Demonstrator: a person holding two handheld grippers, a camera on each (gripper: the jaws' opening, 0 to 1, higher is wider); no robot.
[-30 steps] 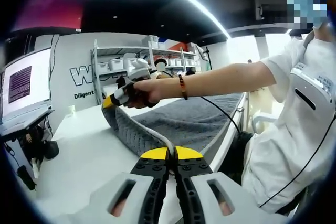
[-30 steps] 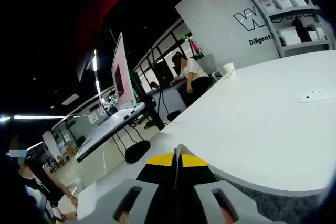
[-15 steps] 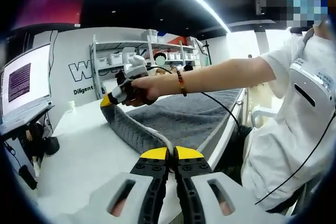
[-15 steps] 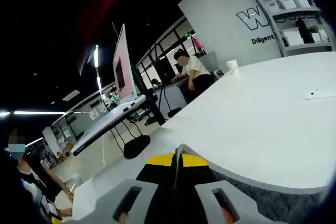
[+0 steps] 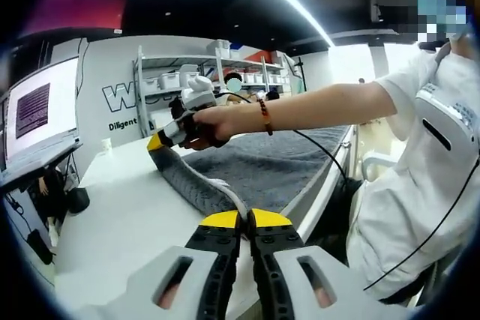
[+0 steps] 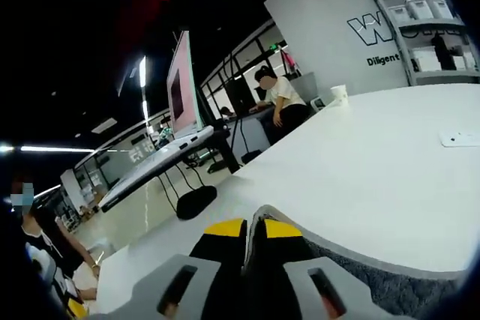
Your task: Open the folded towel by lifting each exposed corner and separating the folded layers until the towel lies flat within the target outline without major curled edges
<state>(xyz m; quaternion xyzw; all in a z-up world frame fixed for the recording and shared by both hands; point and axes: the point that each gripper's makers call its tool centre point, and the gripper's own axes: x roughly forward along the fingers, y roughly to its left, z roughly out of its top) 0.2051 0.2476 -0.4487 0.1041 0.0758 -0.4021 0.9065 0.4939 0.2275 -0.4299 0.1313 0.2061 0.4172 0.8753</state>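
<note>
Grey towel (image 5: pixel 255 170): we hold 2 corners.
Left tool (image 5: pixel 245 220): clamped on its edge.
Right tool (image 6: pixel 247 228): clamped likewise.
Advice: we spread evenly, lower flat onto surface (image 5: pixel 120 207).

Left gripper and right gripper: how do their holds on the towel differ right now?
The left gripper pinches the grey towel's near end of the white-trimmed edge, low by the table. The right gripper, held in the person's hand, pinches the far end of that edge, raised above the table, so the edge rises toward it. Shared: both have yellow-tipped jaws shut on the towel, with the fold stretched between them.
</note>
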